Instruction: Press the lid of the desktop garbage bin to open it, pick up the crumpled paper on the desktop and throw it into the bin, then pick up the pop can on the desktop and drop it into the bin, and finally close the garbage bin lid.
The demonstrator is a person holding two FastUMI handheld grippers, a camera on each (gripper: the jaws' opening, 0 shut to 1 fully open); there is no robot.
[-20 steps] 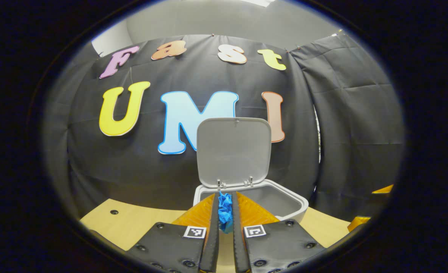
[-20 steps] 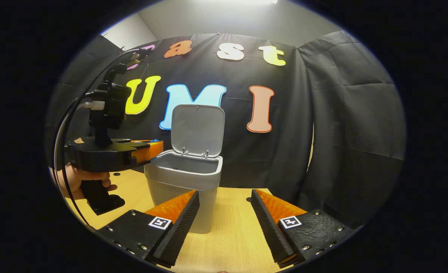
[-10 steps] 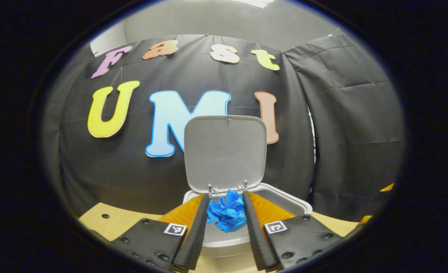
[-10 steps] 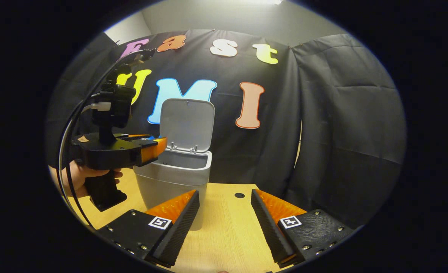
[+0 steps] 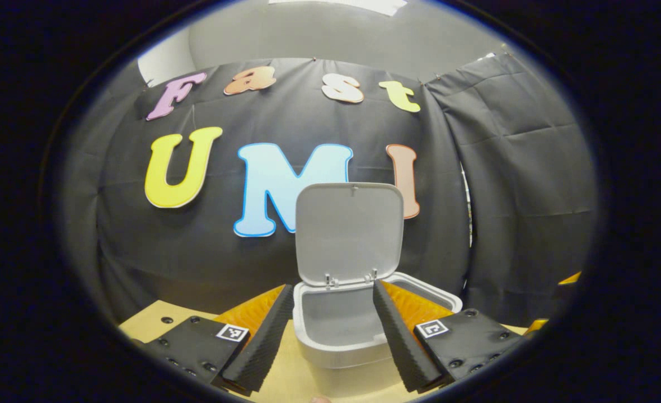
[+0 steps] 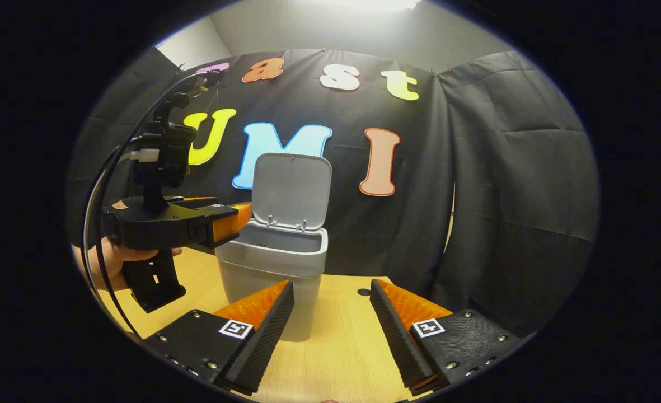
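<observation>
Pale wood worktop [image 6: 341, 347] runs under everything, with small dark holes in it at far left in the left gripper view. Left to right in the right gripper view: a hand [image 6: 109, 263] grips the handle of the left tool [image 6: 235, 221], cables looping up off its back; that tool is held level, its fingertips reaching just over the near-left rim of the grey garbage bin [image 6: 274, 268]. From this side I cannot tell its finger spacing. In the left gripper view the left tool [image 5: 333, 319] has its two fingers spread wide apart, nothing between them, one to either side of the bin's open mouth [image 5: 344, 319]; the inner walls visible there are bare grey, and the bottom is out of sight, so I cannot tell where the crumpled paper lies. Lid [image 5: 350, 232] stands upright on its two hinges at the back rim, inner face toward the camera, in front of the black cloth wall [image 5: 520, 184]. The bin stands upright on the worktop, near the cloth wall. Nearest the lens in the right gripper view, the right tool [image 6: 330, 330] hangs low over the worktop, fingers well apart and empty, its left finger overlapping the bin's lower front in the picture, contact not discernible. One dark hole [image 6: 364, 292] marks the worktop between bin and right finger.
</observation>
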